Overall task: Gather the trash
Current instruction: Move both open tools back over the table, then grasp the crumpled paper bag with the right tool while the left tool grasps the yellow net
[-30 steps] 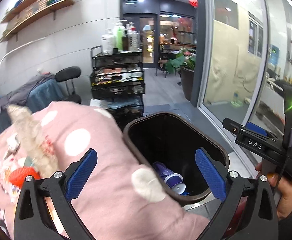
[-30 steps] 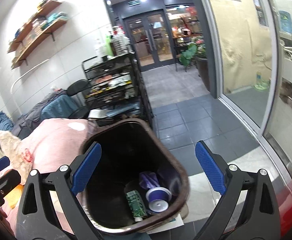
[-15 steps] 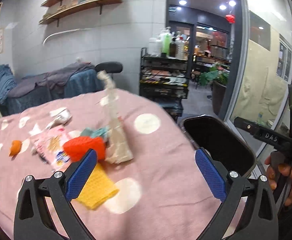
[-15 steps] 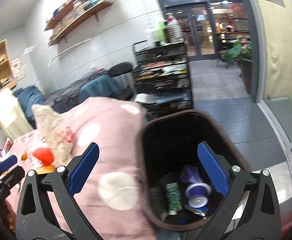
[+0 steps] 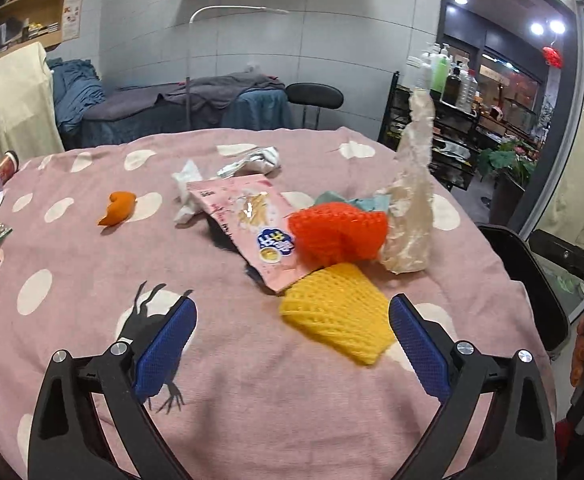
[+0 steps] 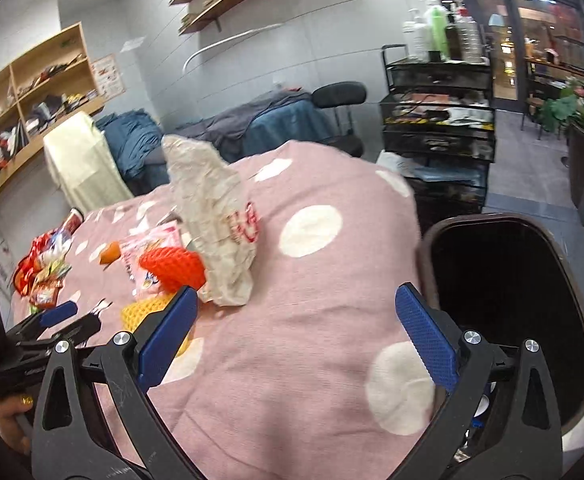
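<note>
Where trash litters it, pink bedspread (image 5: 92,264) abuts bin (image 6: 508,288).

Both grippers have the same build: the left gripper (image 5: 290,340) and the right gripper (image 6: 296,332) have black angular arms, silver round screws and blue textured fingertip pads (image 5: 164,354). A hand (image 6: 10,420) with bare skin grips a black handle.

The left wrist view looks down close over the pink blanket (image 5: 92,280); the right wrist view faces it from its right edge, beside the bin (image 6: 512,280). Both views share the orange foam net (image 5: 338,236) (image 6: 174,266).
</note>
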Demonstrator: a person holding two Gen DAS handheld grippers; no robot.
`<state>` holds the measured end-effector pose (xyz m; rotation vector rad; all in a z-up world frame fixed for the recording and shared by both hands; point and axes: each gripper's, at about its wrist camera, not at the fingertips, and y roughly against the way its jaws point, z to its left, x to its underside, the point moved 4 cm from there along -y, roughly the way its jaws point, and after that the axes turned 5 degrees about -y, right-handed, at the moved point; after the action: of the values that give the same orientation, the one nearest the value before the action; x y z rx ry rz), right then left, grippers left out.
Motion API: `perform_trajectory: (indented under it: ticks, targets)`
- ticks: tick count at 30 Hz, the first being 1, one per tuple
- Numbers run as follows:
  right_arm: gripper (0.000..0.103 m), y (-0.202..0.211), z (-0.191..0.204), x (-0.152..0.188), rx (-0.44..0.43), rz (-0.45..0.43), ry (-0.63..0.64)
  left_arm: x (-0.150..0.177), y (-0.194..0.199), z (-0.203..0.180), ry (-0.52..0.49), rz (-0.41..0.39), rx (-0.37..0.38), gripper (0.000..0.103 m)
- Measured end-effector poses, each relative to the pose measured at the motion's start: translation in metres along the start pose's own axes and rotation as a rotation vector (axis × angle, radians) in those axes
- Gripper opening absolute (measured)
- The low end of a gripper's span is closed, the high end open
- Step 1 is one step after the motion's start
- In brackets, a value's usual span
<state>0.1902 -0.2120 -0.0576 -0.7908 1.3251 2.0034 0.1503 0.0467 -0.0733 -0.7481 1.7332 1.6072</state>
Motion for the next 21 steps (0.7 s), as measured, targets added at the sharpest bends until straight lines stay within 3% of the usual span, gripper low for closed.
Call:
perform_trajectory:
  ticks: [5, 12, 15, 21]
  targets:
    - [0.097, -0.019, 0.018, -0.001, -0.05, 0.067, 0.024, 0.003, -0.017, 0.015, 0.053, 0.069, 0.069, 0.087]
    - [0.097, -0.042, 0.051, -0.006, -0.05, 0.082, 0.113, 0.004, -0.045, 0.001, 0.074, 0.172, 0.187, 0.083]
    - [0.088, -0.054, 0.062, -0.013, -0.047, 0.08, 0.122, 0.001, -0.048, -0.007, 0.059, 0.183, 0.203, 0.083]
    - [0.069, -0.092, 0.073, -0.026, -0.006, 0.123, 0.13, 0.0, -0.062, -0.028, 0.032, 0.236, 0.256, 0.065]
